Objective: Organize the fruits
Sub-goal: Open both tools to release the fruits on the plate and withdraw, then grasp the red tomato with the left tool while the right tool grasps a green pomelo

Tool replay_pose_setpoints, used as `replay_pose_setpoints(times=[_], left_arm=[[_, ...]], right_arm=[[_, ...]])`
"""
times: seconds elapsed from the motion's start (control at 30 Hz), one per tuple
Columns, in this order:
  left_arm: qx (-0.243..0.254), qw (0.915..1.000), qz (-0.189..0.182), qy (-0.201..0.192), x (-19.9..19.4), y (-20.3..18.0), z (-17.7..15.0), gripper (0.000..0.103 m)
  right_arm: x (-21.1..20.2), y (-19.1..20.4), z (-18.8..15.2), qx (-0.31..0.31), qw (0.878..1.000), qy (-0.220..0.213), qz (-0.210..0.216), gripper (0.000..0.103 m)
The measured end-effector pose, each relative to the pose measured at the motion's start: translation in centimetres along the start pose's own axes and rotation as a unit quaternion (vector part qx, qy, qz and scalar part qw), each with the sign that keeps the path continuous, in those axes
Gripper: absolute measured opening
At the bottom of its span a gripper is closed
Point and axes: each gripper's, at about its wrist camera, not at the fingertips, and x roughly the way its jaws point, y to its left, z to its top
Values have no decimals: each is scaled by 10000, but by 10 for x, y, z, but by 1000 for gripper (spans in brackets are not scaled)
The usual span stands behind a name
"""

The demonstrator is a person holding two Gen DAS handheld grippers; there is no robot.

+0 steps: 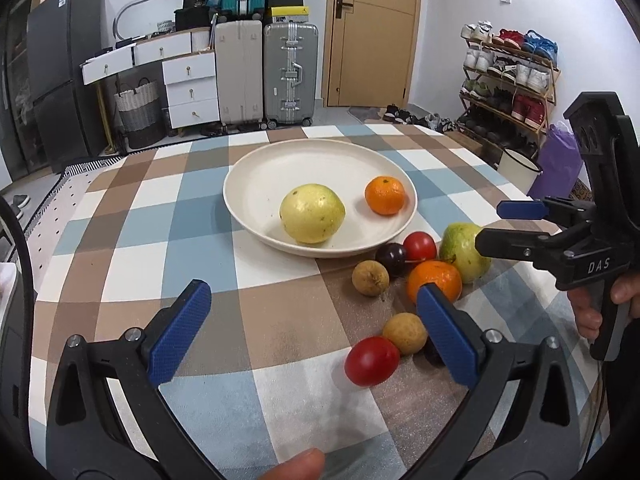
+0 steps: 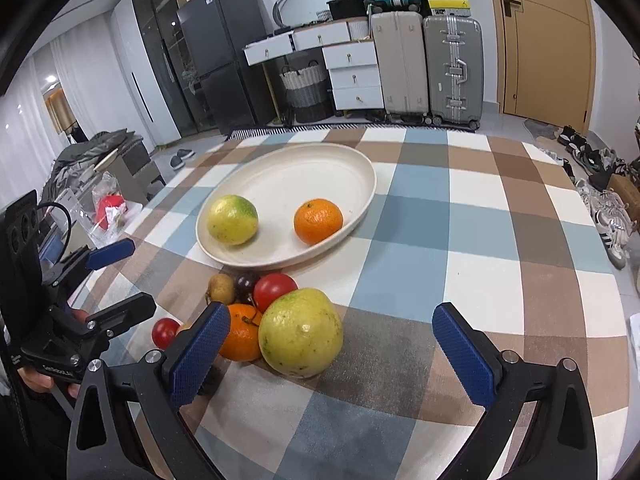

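A cream plate (image 1: 248, 176) (image 2: 352, 168) on the checked tablecloth holds a yellow-green guava (image 1: 312, 213) (image 2: 232, 220) and an orange (image 1: 385, 195) (image 2: 318, 221). Beside its near rim lies a cluster of loose fruit: a guava (image 1: 464, 254) (image 2: 301, 332), an orange (image 1: 434, 280) (image 2: 240, 338), red tomatoes (image 1: 419, 246) (image 1: 372, 361) (image 2: 274, 290), a dark plum (image 1: 391, 255) (image 2: 245, 284) and brown longans (image 1: 370, 278) (image 1: 405, 333) (image 2: 221, 289). My left gripper (image 1: 316, 336) is open and empty, just left of the cluster. My right gripper (image 2: 334, 352) is open around the loose guava without touching it.
The checked table (image 1: 160, 240) (image 2: 480, 240) drops off at the far and right edges. Behind it stand suitcases (image 1: 290, 74), white drawers (image 1: 190, 92), a fridge (image 1: 60, 80), a door (image 1: 374, 32) and a shoe rack (image 1: 508, 76).
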Motion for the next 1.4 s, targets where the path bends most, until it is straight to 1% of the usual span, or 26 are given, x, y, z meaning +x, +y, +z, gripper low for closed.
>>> replay_pose_setpoints(times=[0.1, 0.2, 0.33, 0.53, 0.63, 0.87, 1.07, 1.17, 1.27, 1.33, 1.4], left_arm=[[15, 9998, -105, 155, 4, 1, -2, 102], [109, 9997, -106, 212, 6, 0, -4, 102], [176, 9989, -246, 359, 9, 1, -5, 102], [189, 9983, -242, 502, 15, 5, -7, 102], [200, 9984, -230, 482, 14, 7, -7, 102], [243, 9963, -452, 688, 17, 10, -9, 102], [348, 9938, -605, 869, 21, 7, -13, 102], [495, 9927, -654, 881, 22, 2, -16, 97], [565, 9910, -746, 954, 24, -1, -18, 89], [593, 9904, -752, 998, 26, -3, -19, 86], [586, 9895, -785, 1064, 28, -3, -20, 79]], right_arm=[[3, -1, -2, 20, 10000, 88, 5, 103], [5, -2, -3, 30, 9998, 158, 67, 103], [7, -5, -4, 52, 9997, 219, 53, 103], [8, -4, -4, 64, 9997, 236, 77, 103], [8, -2, -5, 17, 9996, 265, 93, 103], [11, -2, -6, -23, 9990, 399, 177, 103], [13, -1, -9, -70, 9980, 531, 347, 103], [14, 0, -10, -111, 9976, 574, 360, 102], [13, -1, -9, -82, 9976, 551, 418, 102], [14, -2, -9, -57, 9974, 562, 458, 102], [14, -2, -10, -56, 9973, 574, 462, 102]])
